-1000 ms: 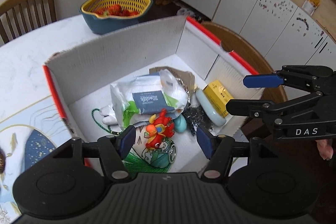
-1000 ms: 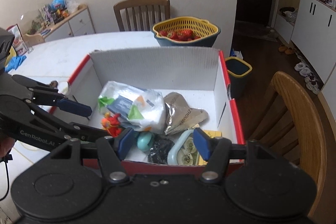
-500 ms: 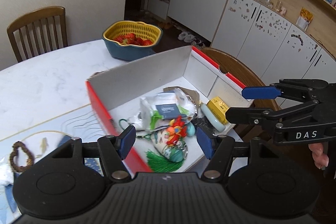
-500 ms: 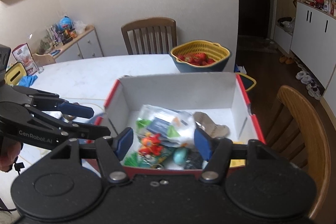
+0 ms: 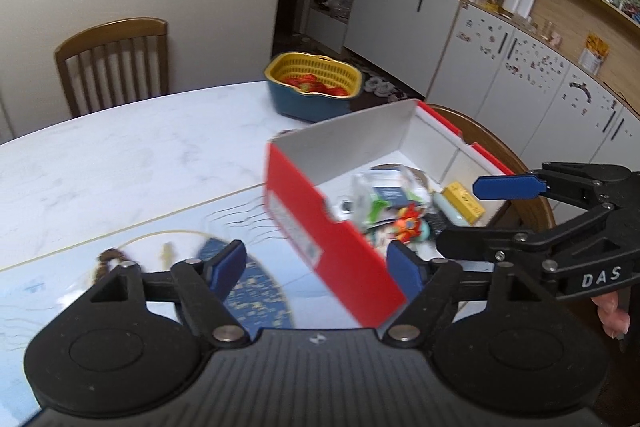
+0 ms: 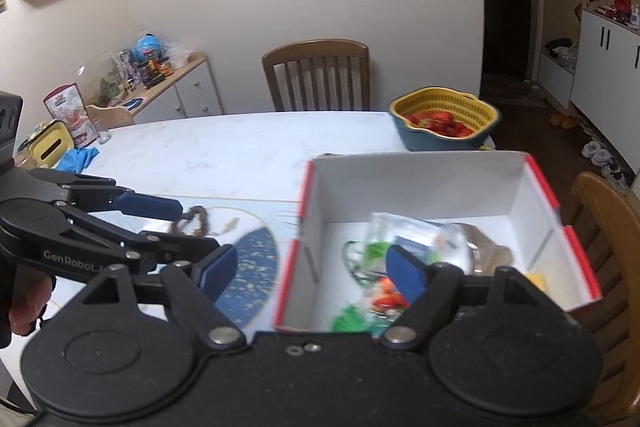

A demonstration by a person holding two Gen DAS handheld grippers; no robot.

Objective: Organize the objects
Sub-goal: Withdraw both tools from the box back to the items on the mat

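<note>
At the table's right edge stands one red box (image 6: pixel 436 187), its heap of small things inside blurred, with one yellow basket (image 6: pixel 444 107) of red fruit at the far edge beyond it and one bead bracelet (image 6: pixel 192 221) on the blue-patterned mat (image 6: pixel 252 267) to its left. Both grippers, left (image 5: pixel 316 265) and right (image 6: pixel 308 267), gape wide and hold nothing, one either side of the box's near wall. Compared with a second ago, both have pulled back from over the box, which now looks smaller.
</note>
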